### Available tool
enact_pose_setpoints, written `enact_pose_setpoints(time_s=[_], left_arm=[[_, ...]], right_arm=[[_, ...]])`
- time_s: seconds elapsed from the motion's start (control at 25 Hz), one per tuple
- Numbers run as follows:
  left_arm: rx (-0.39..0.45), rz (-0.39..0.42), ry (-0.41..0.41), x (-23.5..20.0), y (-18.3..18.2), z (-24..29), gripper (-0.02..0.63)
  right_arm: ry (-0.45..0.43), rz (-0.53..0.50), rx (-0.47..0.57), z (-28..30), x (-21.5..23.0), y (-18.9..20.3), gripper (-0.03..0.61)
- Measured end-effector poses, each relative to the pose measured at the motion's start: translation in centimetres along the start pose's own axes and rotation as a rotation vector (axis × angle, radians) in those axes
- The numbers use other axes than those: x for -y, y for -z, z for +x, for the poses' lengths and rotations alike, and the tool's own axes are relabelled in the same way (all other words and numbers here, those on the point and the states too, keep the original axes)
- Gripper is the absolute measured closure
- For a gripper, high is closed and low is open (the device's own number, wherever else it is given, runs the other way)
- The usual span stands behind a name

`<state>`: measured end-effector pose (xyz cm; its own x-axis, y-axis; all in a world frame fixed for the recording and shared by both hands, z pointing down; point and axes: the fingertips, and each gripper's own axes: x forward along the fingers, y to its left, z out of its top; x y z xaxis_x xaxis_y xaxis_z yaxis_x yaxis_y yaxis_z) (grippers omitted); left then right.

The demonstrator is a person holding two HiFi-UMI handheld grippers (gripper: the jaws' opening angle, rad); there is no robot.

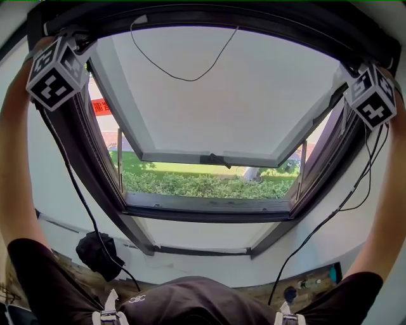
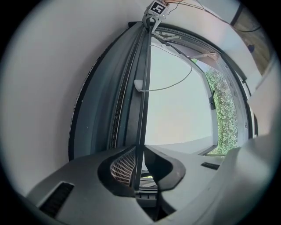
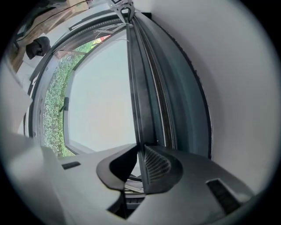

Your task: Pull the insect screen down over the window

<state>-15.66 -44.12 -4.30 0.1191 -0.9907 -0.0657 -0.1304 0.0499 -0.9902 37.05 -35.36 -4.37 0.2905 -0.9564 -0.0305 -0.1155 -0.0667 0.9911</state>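
The insect screen's dark pull bar (image 1: pixel 209 18) lies rolled up along the top of the window frame. Both of my grippers are raised to it and point level. My left gripper (image 2: pixel 139 173) is at the bar's (image 2: pixel 142 96) left end, its ribbed pad (image 2: pixel 124 167) against the thin bar, jaws shut on it. At the right end my right gripper (image 3: pixel 139 169) grips the same bar (image 3: pixel 134 88) with its pad (image 3: pixel 156 165) pressed to it. In the head view only the marker cubes show well, with the left gripper (image 1: pixel 85 44) and right gripper (image 1: pixel 346 73) half hidden. A thin pull cord (image 1: pixel 177 73) hangs from the bar.
The glass sash (image 1: pixel 216 95) is swung outward at the bottom, with a green hedge (image 1: pixel 203 184) beyond it. Dark side rails (image 1: pixel 95 159) run down both sides of the frame. A black bag (image 1: pixel 98 254) and cables sit below the sill.
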Motion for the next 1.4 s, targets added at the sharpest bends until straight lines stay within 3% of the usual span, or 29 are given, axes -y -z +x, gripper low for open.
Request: enact_pose_setpoints(time_s=[0.12,0.4,0.8,1.4], left_arm=[[0.003,0.016,0.015,-0.1,-0.2,0.1,0.543],[-0.009,0.048,0.066,0.1,0.0,0.1,0.548],[-0.021,0.076,0.117,0.5,-0.3,-0.1,0.558],[-0.017,0.106,0.304,6.6,0.2,-0.3,0.586]], right_arm=[[-0.014,-0.034,-0.017,0.0,0.2,0.1,0.528],[-0.101,0.006,0.002,0.4,0.2,-0.3,0.543],[-0.217,-0.028,-0.015,0.2,-3.4,0.1,0.554],[-0.392,-0.08,-0.036,-0.1,-8.6,0.6,0.555]])
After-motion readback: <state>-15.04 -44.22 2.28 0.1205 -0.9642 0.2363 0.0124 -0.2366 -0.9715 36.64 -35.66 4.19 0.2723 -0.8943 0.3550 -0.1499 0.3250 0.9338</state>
